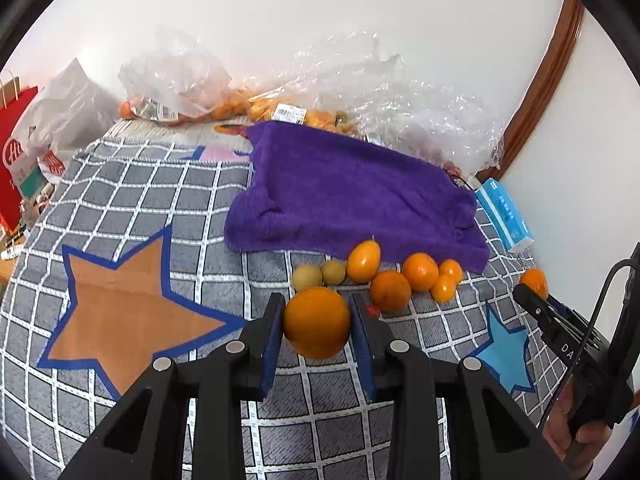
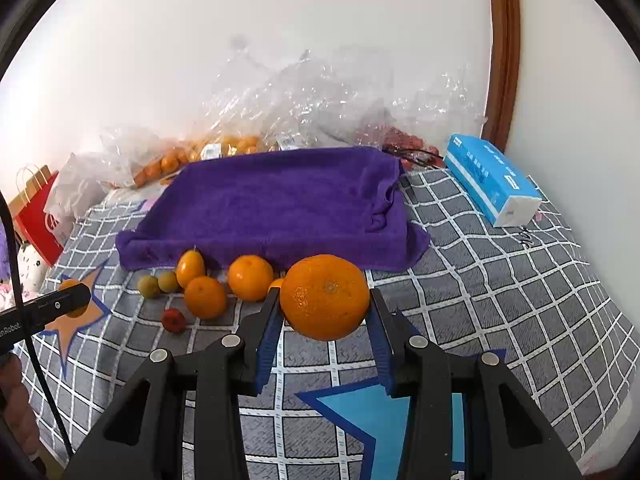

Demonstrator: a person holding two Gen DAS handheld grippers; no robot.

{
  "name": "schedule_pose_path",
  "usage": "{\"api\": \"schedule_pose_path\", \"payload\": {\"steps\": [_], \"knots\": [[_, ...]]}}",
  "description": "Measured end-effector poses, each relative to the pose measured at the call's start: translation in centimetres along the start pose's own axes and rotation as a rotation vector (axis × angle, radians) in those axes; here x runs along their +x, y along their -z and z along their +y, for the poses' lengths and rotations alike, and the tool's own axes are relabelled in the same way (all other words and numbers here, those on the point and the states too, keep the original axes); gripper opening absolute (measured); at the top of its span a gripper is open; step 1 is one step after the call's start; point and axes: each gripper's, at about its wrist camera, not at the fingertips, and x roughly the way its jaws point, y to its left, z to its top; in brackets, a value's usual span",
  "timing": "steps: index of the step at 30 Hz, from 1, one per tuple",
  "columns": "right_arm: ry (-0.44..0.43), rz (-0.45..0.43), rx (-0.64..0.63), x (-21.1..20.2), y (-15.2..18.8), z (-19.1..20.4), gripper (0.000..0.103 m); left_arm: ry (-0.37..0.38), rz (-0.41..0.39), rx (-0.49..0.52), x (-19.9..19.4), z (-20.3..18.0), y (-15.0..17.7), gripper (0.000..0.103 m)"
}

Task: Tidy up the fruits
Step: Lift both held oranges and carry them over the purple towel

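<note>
My left gripper [image 1: 317,312] is shut on an orange [image 1: 317,323], held just above the checked cloth. My right gripper [image 2: 324,308] is shut on a larger orange [image 2: 324,297]. Loose fruit lies in a row before a purple towel [image 1: 352,196]: two small yellow-green fruits [image 1: 307,277], an oval orange fruit [image 1: 363,261], and several round oranges [image 1: 419,271]. The same row shows in the right wrist view [image 2: 250,277], with a small red fruit [image 2: 173,319] nearer me. The right gripper and its orange show at the right edge of the left wrist view [image 1: 534,282].
Clear plastic bags [image 1: 192,84] holding oranges lie against the back wall. A blue tissue pack [image 2: 492,178] sits at the right of the towel. A red paper bag [image 1: 14,148] stands at the left edge. The checked cloth [image 1: 160,184] bears an orange star [image 1: 120,312] and a blue star [image 2: 384,412].
</note>
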Motion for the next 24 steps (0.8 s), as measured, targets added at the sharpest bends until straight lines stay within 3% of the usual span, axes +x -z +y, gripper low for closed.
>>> {"api": "schedule_pose_path", "payload": {"steps": [11,24], "knots": [[0.020,-0.061,-0.005,-0.1,-2.9,0.2,0.041,-0.001,-0.060,0.027,0.0,-0.7,-3.5,0.031],[0.004,-0.080,0.005,3.9,-6.4,0.3,0.041,-0.006,-0.097,0.075,3.4,-2.4,-7.8,0.031]]}}
